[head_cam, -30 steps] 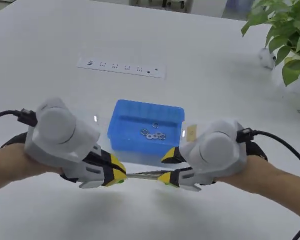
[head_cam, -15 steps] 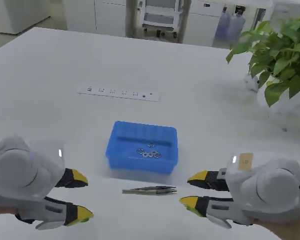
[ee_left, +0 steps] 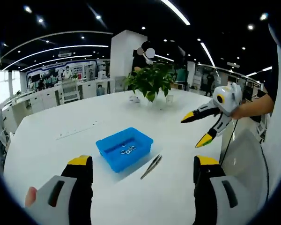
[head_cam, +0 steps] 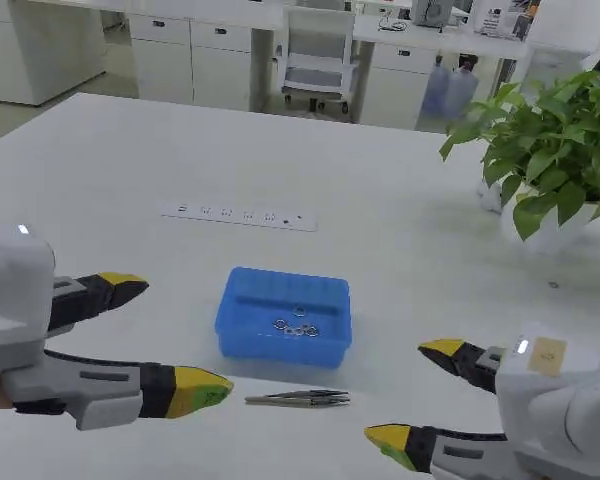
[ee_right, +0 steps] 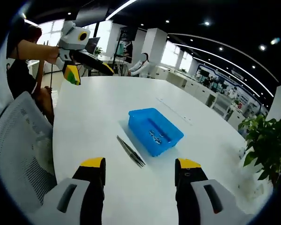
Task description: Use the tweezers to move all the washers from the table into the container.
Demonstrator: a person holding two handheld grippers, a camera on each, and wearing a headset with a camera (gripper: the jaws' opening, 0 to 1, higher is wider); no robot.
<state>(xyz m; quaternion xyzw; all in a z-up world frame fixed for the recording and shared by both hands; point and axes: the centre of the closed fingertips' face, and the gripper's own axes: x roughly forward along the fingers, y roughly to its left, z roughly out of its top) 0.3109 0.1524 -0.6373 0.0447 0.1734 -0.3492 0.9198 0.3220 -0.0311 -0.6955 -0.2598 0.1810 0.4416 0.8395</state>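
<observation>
A blue container [head_cam: 284,317] sits mid-table with several washers [head_cam: 295,327] inside; it also shows in the left gripper view [ee_left: 124,148] and the right gripper view [ee_right: 155,131]. Steel tweezers [head_cam: 298,398] lie flat on the table just in front of it, held by nothing [ee_left: 151,166] [ee_right: 131,151]. My left gripper [head_cam: 170,340] is open at the left, well clear of the tweezers. My right gripper [head_cam: 420,395] is open at the lower right, also apart from them.
A white power strip [head_cam: 238,215] lies beyond the container. A potted green plant [head_cam: 545,160] stands at the table's right side. A white mesh chair [ee_right: 18,145] sits near the table edge. Cabinets and an office chair [head_cam: 315,62] stand past the far edge.
Both grippers let go of the tweezers, which now lie on the table, and drew apart to the left and right. The head camera tilted up, showing more of the room.
</observation>
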